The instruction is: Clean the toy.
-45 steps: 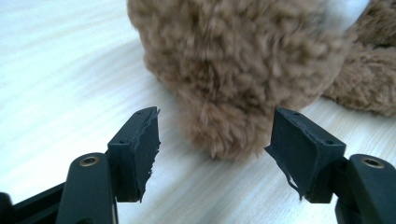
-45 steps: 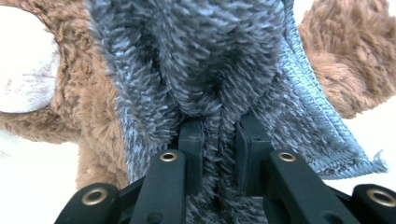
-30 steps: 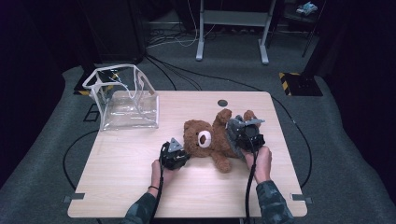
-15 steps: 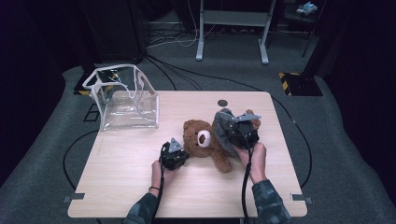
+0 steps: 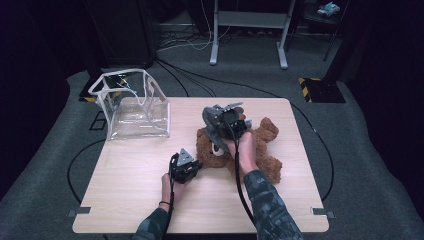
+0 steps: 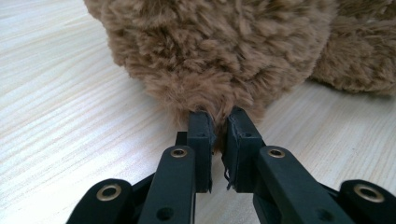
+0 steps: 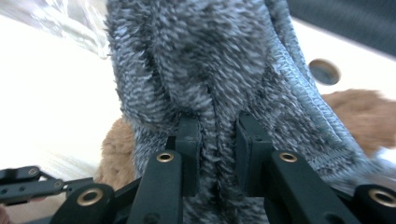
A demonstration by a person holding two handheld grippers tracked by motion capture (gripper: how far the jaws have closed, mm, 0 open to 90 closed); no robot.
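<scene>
A brown teddy bear (image 5: 267, 150) lies on the wooden table (image 5: 125, 200). My left gripper (image 5: 199, 164) sits at the bear's left side. Its jaws have just been closing and now pinch a tuft of the bear's fur (image 6: 219, 51); in the left gripper view the left gripper (image 6: 219, 126) has brown fur between the pads. My right gripper (image 5: 221, 119) hovers over the bear's head, shut on a grey fuzzy cloth (image 5: 210, 122). The right gripper view has the right gripper (image 7: 217, 135) clamped on a fold of that grey cloth (image 7: 210, 60), with the bear (image 7: 116, 144) below.
A clear plastic bag (image 5: 135, 107) with white trim stands open at the table's far left. A round hole (image 7: 324, 71) in the tabletop lies beyond the cloth. Cables trail from both grippers toward the near edge. Dark floor surrounds the table.
My right gripper has carried the grey cloth up and to the left, from the bear's right side to above its head. The left gripper has stayed at the bear's side.
</scene>
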